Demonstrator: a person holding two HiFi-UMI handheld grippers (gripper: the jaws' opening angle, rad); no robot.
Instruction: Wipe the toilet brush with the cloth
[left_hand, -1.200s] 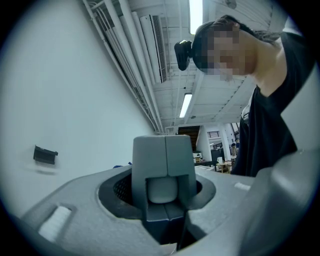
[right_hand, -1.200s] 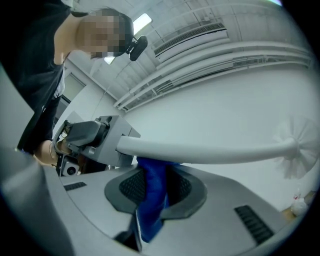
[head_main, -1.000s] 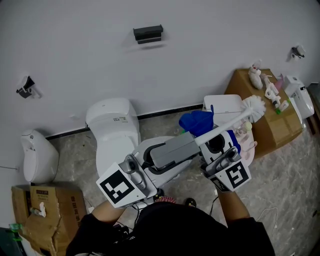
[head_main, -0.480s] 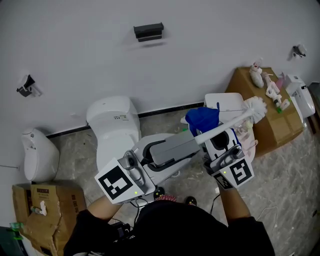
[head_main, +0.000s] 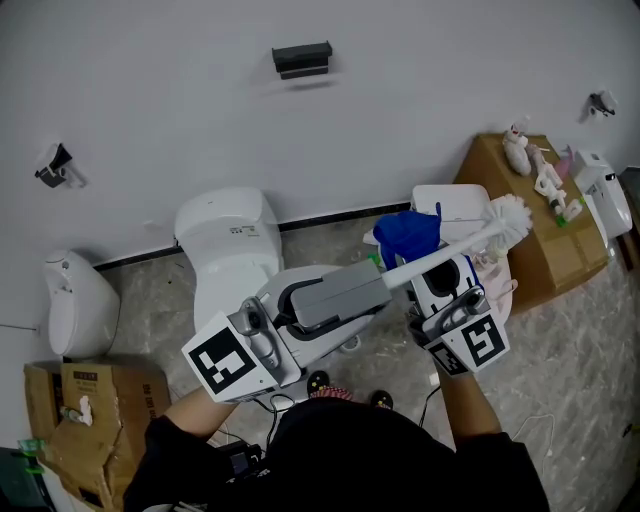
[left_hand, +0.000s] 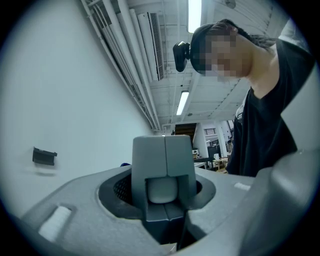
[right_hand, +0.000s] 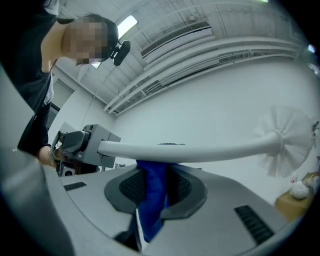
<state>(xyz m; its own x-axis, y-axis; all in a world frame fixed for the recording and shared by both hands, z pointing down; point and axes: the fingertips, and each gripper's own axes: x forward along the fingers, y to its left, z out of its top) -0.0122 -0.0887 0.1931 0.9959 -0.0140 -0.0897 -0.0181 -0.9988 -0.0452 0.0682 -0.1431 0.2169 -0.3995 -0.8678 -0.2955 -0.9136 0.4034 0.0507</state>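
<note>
We see the toilet (head_main: 225, 245) against the white wall, with a cardboard box (head_main: 535, 255) to its right. Left gripper (left_hand: 165, 165): jaws clamped on the handle end of the toilet brush (head_main: 455, 250). We read the brush as held in the air, above and right of the toilet bowl, with its bristle head out toward the box. Right gripper (right_hand: 155, 192): jaws pinching the blue cloth (right_hand: 152, 190). The cloth is bunched up against the underside of the brush shaft, roughly mid-length, and touching it.

blue cloth (head_main: 405, 238), white toilet brush (head_main: 452, 251)
</note>
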